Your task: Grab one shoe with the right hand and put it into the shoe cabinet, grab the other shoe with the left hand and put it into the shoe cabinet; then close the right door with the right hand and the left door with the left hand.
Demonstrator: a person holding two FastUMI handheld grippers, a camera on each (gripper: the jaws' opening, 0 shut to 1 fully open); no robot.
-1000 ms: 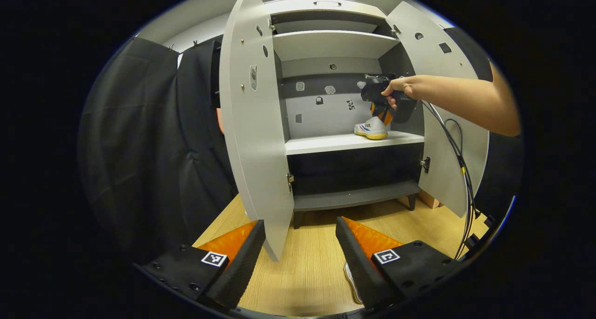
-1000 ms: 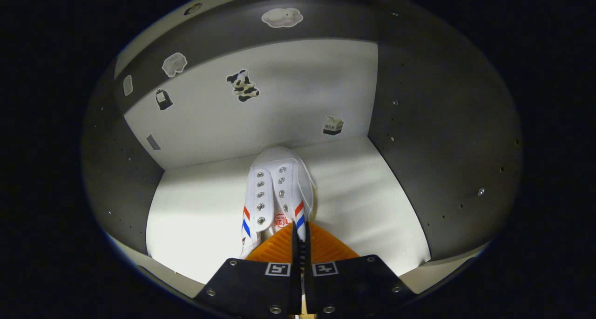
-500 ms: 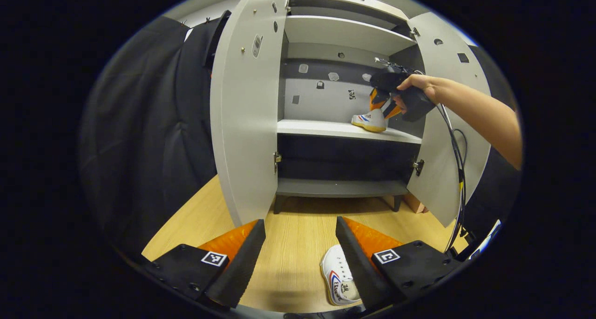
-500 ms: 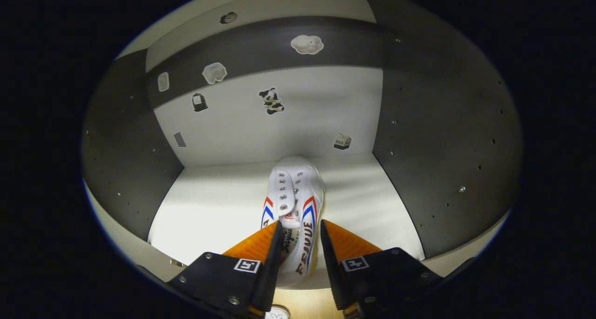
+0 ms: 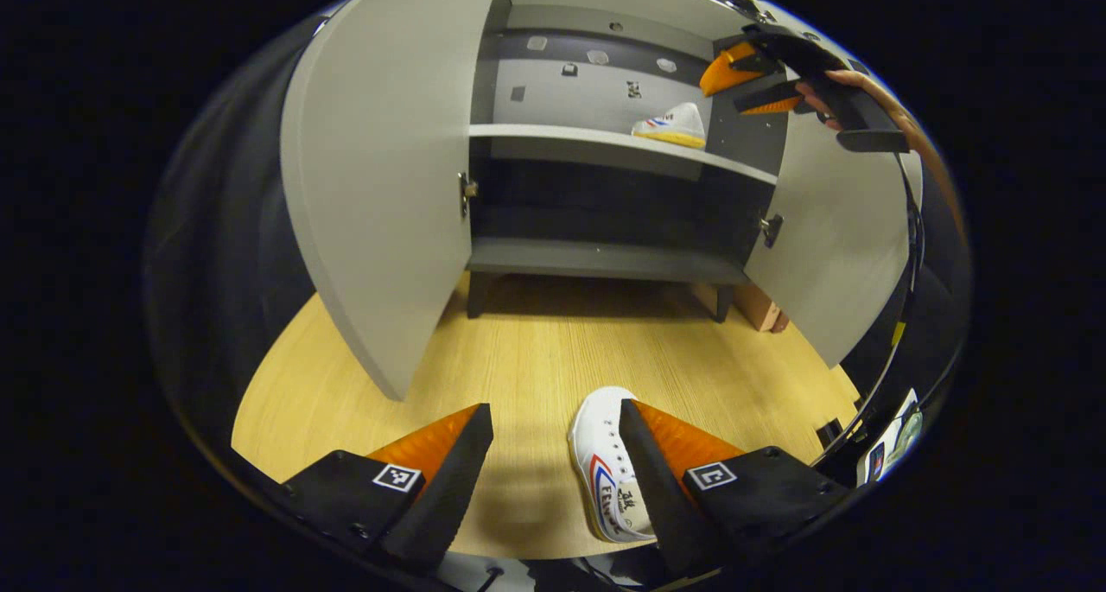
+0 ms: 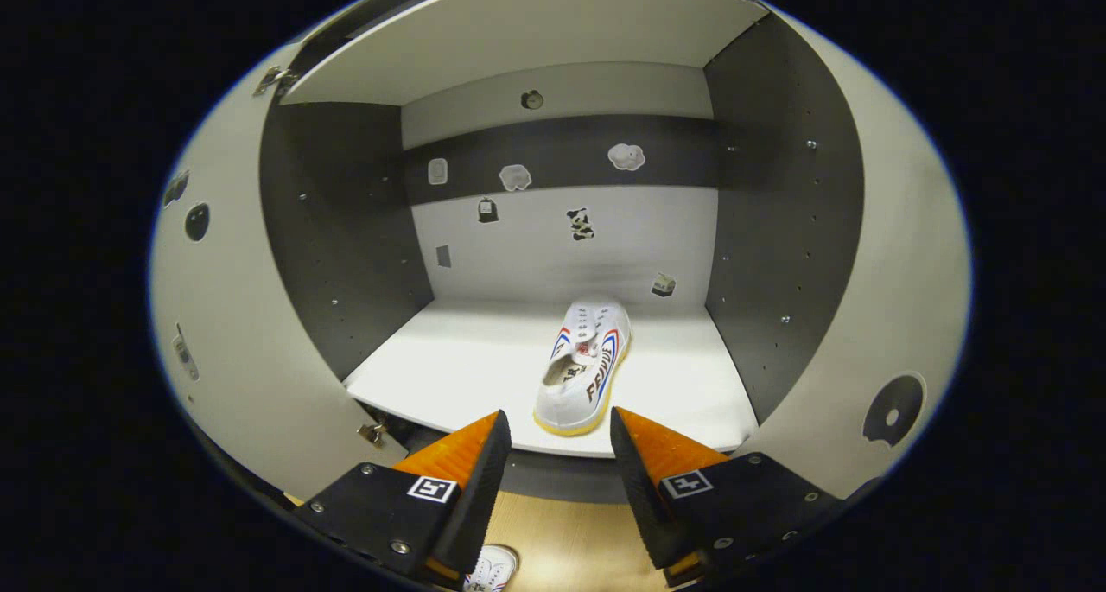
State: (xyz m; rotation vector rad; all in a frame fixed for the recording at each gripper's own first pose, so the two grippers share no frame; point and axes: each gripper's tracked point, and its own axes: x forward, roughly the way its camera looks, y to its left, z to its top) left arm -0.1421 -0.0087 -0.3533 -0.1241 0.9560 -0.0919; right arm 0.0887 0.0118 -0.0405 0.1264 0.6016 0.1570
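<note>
1. left gripper view: the left gripper (image 5: 553,454) hangs over the wooden floor (image 5: 536,350) with its fingers spread wide and nothing between them. a white shoe (image 5: 609,480) with red and blue stripes lies on the floor just inside the right-hand finger, its toe pointing away toward the cabinet; the finger covers part of its heel side, and i cannot tell whether they touch.
2. same view, farther ahead: the shoe cabinet (image 5: 605,259) stands with both doors swung out, the left door (image 5: 380,177) ahead to the left and the right door (image 5: 842,229) ahead to the right. on its middle shelf (image 5: 562,143) sits the other shoe (image 5: 670,125), toward the shelf's right end. up at the right, a hand (image 5: 851,86) holds the right gripper (image 5: 747,82), its fingers apart and empty, above and just right of that shoe, clear of it.
3. right gripper view: the right gripper (image 6: 557,458) points into the cabinet, fingers parted, holding nothing. the shelved shoe (image 6: 583,367) rests on the white shelf (image 6: 432,367) straight ahead, beyond the fingertips and apart from them, heel nearest, toe toward the back wall. stickers (image 6: 581,222) dot the back wall. the toe of the floor shoe (image 6: 492,568) peeps out below the left-hand finger.
</note>
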